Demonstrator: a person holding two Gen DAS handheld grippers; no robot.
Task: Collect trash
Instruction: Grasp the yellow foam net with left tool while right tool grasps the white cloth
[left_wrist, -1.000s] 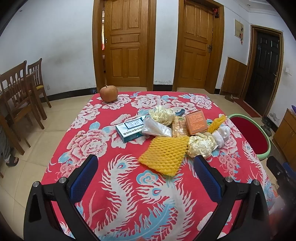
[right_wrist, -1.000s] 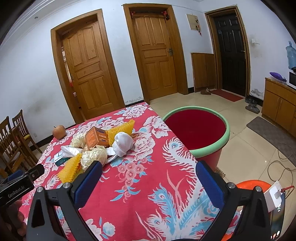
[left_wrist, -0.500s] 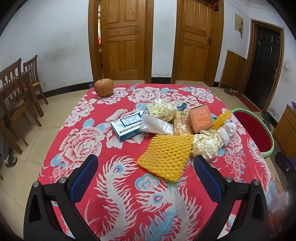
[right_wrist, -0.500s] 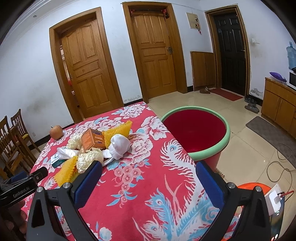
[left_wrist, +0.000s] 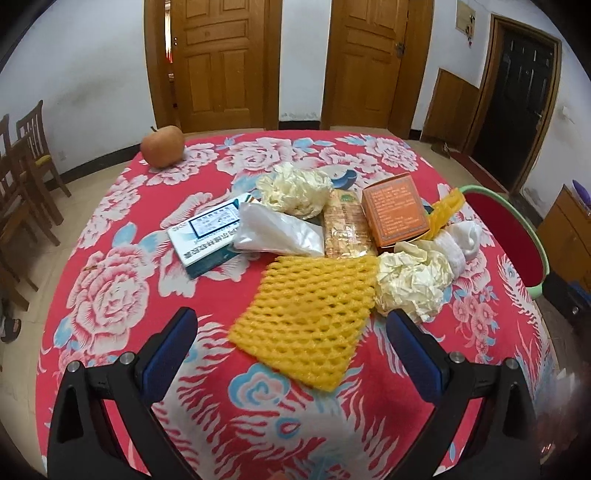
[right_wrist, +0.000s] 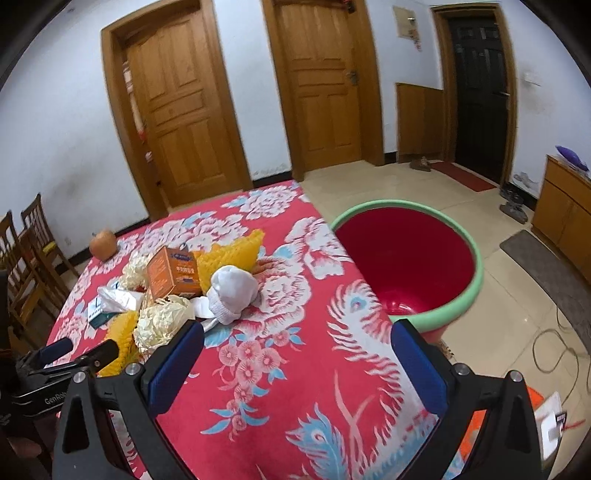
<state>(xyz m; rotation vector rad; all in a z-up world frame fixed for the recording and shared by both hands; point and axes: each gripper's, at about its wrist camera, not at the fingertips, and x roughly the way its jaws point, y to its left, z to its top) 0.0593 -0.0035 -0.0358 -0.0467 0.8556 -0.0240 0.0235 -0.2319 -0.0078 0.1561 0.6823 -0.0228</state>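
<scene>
Left gripper (left_wrist: 291, 332) fingers wide, empty; right gripper (right_wrist: 297, 345) likewise

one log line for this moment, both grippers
phase: approach | left gripper: open, above yellow net | right gripper: open, empty | basin: empty

2 foam nets (left_wrist: 308, 317) (left_wrist: 445, 210), 2 paper wads (left_wrist: 412, 284) (left_wrist: 295, 190), 2 boxes (left_wrist: 395, 210) (left_wrist: 207, 230), 1 apple (left_wrist: 162, 146) (whole), 1 tub (right_wrist: 406, 266).

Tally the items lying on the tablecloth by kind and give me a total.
Yellow foam nets: 2
Crumpled paper balls: 2
Boxes: 2
Plastic bags and wrappers: 2
White sock: 1
Apple: 1
Total: 10
</scene>
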